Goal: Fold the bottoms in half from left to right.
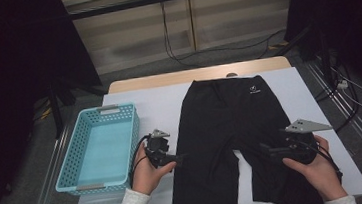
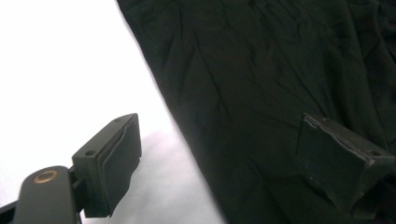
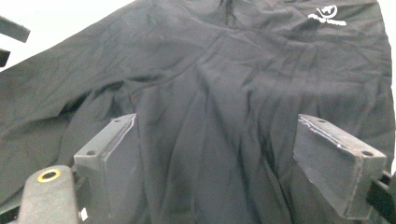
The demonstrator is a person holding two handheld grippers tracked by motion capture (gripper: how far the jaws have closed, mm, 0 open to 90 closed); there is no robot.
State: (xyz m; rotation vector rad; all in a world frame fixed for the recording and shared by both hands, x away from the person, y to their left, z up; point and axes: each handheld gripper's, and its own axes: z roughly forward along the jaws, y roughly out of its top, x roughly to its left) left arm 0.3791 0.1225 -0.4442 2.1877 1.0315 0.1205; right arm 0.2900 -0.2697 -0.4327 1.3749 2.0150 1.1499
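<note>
Both tongs, left (image 1: 178, 157) and right (image 1: 262, 148), gape wide over black shorts (image 1: 226, 122), gripping nothing.

I am counting one pair of black shorts (image 1: 227, 132) lying on one table (image 1: 144, 103). I am seeing one blue basket (image 1: 100, 147). I am holding two grippers, left (image 1: 174, 159) and right (image 1: 266, 149).

Overhead and claw-mounted views, shorts (image 1: 228, 142) shared

Black shorts (image 1: 224, 128) lie spread flat on the white table, waistband away, legs toward the person, slightly wrinkled.
</note>
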